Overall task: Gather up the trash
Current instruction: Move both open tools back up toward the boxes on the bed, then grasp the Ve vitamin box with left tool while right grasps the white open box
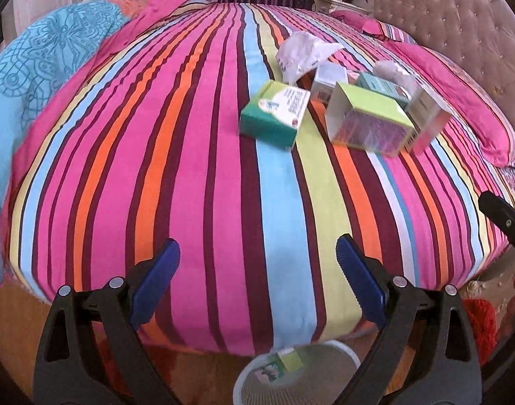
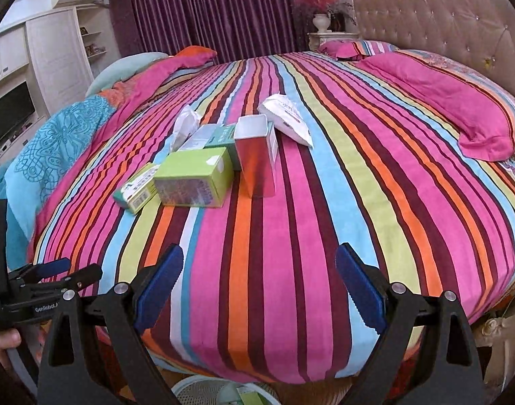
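Several pieces of trash lie on the striped bed [image 1: 190,168]: a green-and-white box [image 1: 274,114], a lime-green box [image 1: 369,121], a clear-fronted box [image 1: 429,118], a small white box [image 1: 328,81] and crumpled white wrappers [image 1: 301,54]. In the right wrist view the lime box [image 2: 193,177], a red-sided box [image 2: 257,155], a small green box [image 2: 136,192] and a white packet [image 2: 288,121] show. A white mesh bin [image 1: 298,381] stands below the bed edge with a box inside. My left gripper [image 1: 257,266] is open and empty. My right gripper [image 2: 259,270] is open and empty.
Pink pillows [image 2: 453,108] lie by the tufted headboard [image 2: 443,17]. A blue patterned quilt [image 1: 38,77] is bunched at the bed's left. The bin also shows in the right wrist view [image 2: 203,391]. The left gripper's body [image 2: 38,287] is at the lower left there.
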`<state>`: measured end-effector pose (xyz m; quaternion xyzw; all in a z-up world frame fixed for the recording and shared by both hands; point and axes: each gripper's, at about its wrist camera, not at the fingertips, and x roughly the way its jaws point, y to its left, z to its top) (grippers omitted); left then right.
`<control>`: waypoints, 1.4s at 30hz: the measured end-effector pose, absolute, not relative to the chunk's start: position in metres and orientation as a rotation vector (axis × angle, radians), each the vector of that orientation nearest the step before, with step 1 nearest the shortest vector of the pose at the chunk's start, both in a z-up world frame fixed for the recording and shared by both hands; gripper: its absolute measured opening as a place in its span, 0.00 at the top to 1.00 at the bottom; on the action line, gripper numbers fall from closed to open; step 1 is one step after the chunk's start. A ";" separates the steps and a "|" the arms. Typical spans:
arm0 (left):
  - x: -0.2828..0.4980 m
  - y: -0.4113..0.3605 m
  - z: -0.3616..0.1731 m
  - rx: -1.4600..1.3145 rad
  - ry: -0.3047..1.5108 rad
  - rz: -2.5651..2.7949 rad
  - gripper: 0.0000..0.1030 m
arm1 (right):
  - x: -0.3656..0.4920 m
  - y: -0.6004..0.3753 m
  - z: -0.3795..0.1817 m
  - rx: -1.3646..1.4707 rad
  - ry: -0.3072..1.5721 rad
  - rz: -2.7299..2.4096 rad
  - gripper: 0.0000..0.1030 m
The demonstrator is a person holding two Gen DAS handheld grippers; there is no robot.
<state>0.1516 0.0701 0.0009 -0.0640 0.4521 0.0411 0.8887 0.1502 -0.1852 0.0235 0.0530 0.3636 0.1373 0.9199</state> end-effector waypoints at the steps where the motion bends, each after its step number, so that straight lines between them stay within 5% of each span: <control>1: 0.155 0.071 0.001 -0.131 0.938 0.085 0.12 | 0.153 -0.184 0.024 0.106 0.747 0.283 0.15; 35: 0.280 0.080 -0.016 -0.069 0.965 0.056 0.12 | 0.254 -0.166 0.003 0.097 0.834 0.245 0.16; 42: 0.290 0.077 -0.020 -0.011 0.956 0.082 0.12 | 0.267 -0.162 -0.007 0.107 0.871 0.246 0.24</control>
